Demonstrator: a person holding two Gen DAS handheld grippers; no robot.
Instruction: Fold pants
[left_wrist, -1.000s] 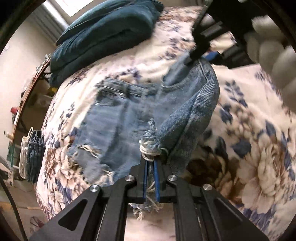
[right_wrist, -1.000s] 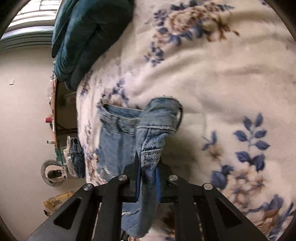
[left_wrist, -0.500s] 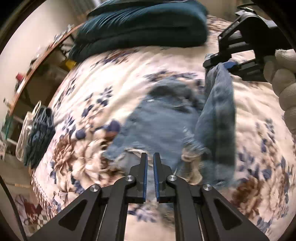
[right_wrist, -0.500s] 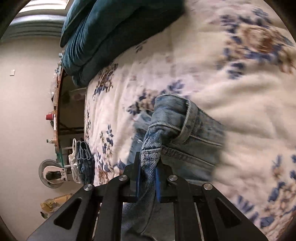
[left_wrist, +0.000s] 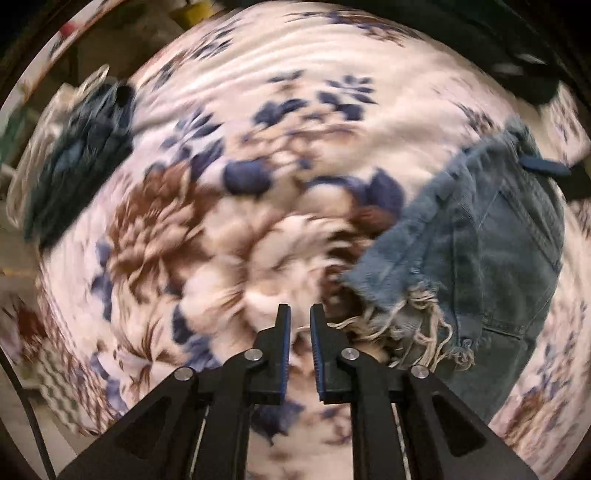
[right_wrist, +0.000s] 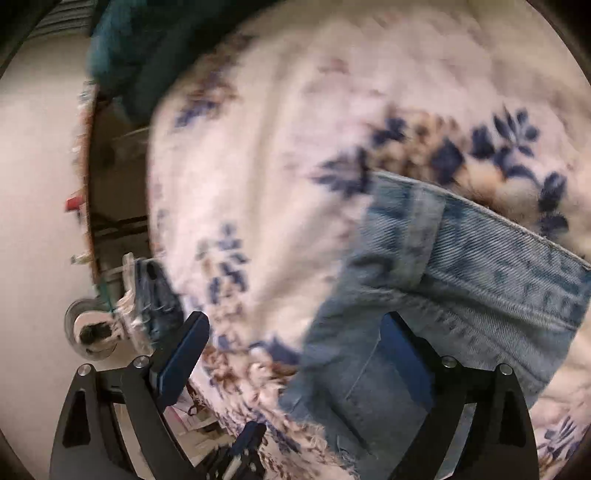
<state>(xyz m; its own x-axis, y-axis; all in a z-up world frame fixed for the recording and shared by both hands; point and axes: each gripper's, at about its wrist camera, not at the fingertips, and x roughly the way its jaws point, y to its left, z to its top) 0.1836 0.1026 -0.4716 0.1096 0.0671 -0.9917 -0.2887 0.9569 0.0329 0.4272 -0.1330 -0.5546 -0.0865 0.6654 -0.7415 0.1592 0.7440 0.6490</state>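
Observation:
The light blue denim shorts lie folded in half on the floral blanket, frayed hem toward my left gripper. My left gripper is nearly shut and empty, just left of the frayed threads. In the right wrist view the shorts' waistband lies across the right side. My right gripper is wide open, its jaws far apart. Its right finger is over the denim and the left finger is over the blanket. The right gripper's blue finger tip shows at the waistband in the left wrist view.
A dark teal folded blanket lies at the far end of the bed. A pile of dark denim clothes sits beyond the bed's left edge, also in the right wrist view. Both views are motion blurred.
The left gripper let go of the frayed hem and swung left. The right gripper opened and released the waistband. The shorts now lie folded in half on the blanket.

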